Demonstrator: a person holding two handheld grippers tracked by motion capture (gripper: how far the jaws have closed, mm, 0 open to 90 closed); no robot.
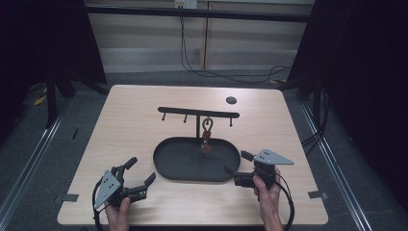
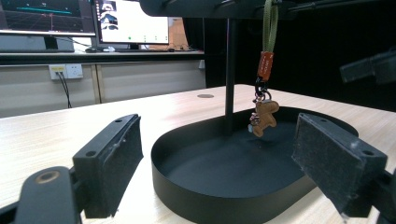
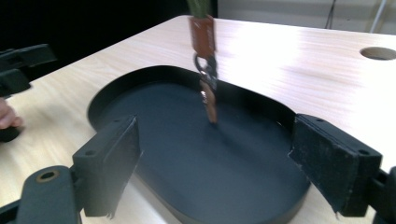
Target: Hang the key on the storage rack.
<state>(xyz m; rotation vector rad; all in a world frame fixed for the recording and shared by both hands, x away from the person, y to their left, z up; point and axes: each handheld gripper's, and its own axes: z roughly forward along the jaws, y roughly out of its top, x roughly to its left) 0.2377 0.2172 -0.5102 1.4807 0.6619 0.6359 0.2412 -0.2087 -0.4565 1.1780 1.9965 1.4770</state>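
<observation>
**A:** Two grippers are in your hands, one each. Your left gripper (image 1: 135,176) sits near the counter's (image 1: 134,125) 7 o'clock corner, jaws spread wide with nothing between them. Your right gripper (image 1: 238,163) is at about 5 o'clock, jaws also wide and empty, just beside the tray's rim.

**B:** And what do you have to work with?

**A:** One black oval tray (image 1: 178,166) at the counter's centre. One black stand (image 1: 198,113) rises from the tray's 12 o'clock edge, a single post with a crossbar on top. You can count four pegs under that bar.

**B:** How many are in use?

**A:** One. A single keychain (image 1: 207,136) hangs from the third peg counting from your left: an olive loop, a red tag, then a small brown gingerbread-man charm (image 2: 264,117). The charm dangles over the tray floor, close to the post. In your right gripper view it is edge-on and a little blurred.

**B:** Anything else?

**A:** One round dark hole (image 1: 231,100) in the counter at about 1 o'clock, well apart from the stand.
</observation>
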